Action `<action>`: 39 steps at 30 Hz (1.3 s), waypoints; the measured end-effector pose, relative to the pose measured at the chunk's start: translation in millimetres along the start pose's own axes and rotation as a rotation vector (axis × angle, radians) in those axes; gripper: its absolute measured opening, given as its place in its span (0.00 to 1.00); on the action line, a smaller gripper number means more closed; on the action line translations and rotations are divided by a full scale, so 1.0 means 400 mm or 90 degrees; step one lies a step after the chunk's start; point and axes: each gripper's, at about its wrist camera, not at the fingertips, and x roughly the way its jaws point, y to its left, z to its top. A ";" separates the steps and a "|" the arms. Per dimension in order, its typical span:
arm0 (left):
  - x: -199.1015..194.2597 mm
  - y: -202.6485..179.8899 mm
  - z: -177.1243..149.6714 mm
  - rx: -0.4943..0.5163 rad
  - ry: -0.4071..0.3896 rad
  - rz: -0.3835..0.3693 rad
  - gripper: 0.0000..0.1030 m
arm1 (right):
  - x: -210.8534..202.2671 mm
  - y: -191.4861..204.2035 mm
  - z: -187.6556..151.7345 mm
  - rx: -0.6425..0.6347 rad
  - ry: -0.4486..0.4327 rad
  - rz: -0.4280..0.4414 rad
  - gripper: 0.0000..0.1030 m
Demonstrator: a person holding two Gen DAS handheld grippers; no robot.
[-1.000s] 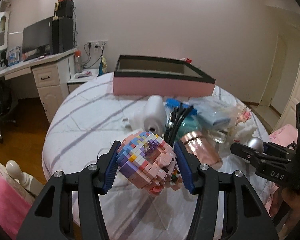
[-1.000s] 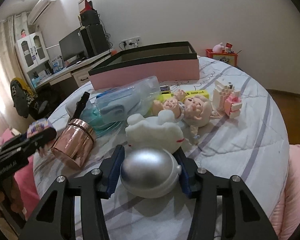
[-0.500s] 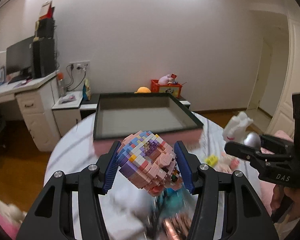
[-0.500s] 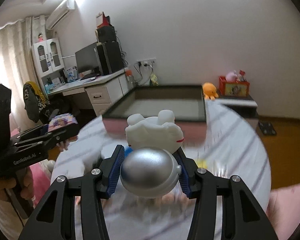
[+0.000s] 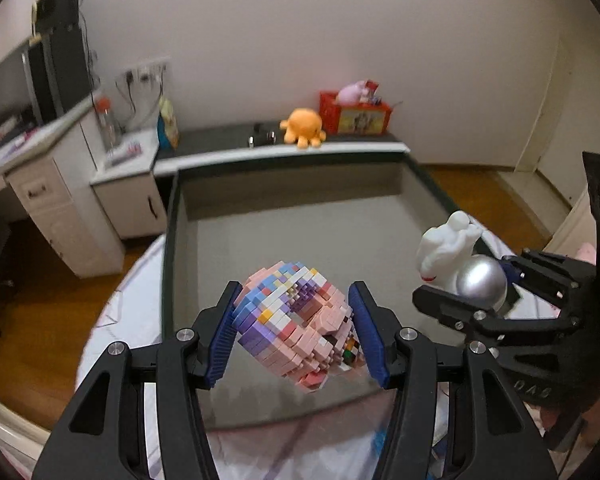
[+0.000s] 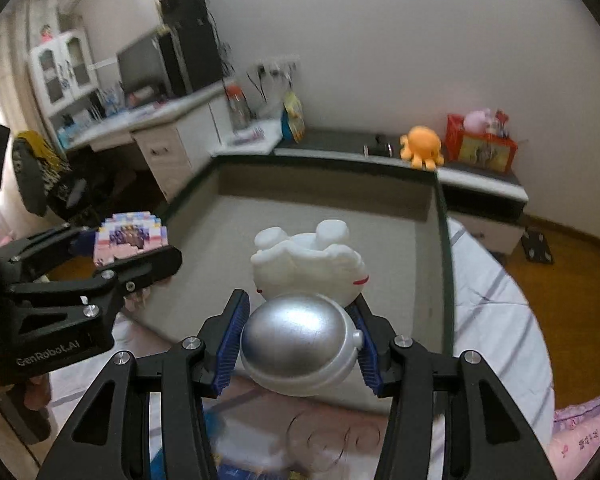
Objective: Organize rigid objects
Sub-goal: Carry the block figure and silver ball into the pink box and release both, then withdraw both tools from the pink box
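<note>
Fingers of the left gripper [image 5: 296, 332] clamp a block figure [image 5: 296, 320]; the right gripper [image 6: 300, 340] clamps a white-and-silver toy [image 6: 300, 344], both above the open box [image 5: 300, 232], an orange octopus plush [image 5: 303, 127] behind.

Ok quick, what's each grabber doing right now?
Left gripper: closed on the block toy.
Right gripper: closed on the white and silver toy.

Pink, purple and blue brick figure [image 5: 296, 326]; white-and-silver toy [image 6: 306, 308]; grey-lined box [image 5: 300, 228].

Open box interior [image 5: 300, 232] beneath both loaded grippers; dark rim [image 5: 168, 240] all around.
</note>
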 end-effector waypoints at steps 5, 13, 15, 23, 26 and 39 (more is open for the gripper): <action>0.087 0.013 -0.014 -0.001 0.055 0.024 0.54 | 0.061 -0.011 -0.013 0.009 0.046 0.003 0.50; 0.052 0.028 -0.035 -0.030 0.028 0.046 0.79 | 0.039 -0.013 -0.009 0.021 0.024 0.010 0.75; -0.004 0.025 -0.039 -0.030 0.001 0.050 0.83 | 0.010 -0.013 0.003 0.024 0.002 0.010 0.79; -0.353 -0.034 -0.116 -0.011 -0.192 0.099 1.00 | -0.282 0.005 -0.026 0.027 -0.156 0.002 0.81; -0.473 -0.064 -0.175 -0.008 -0.256 0.121 1.00 | -0.412 0.031 -0.075 0.014 -0.229 -0.008 0.84; -0.788 -0.207 -0.428 -0.028 -0.405 0.198 1.00 | -0.706 0.167 -0.355 -0.031 -0.404 -0.104 1.00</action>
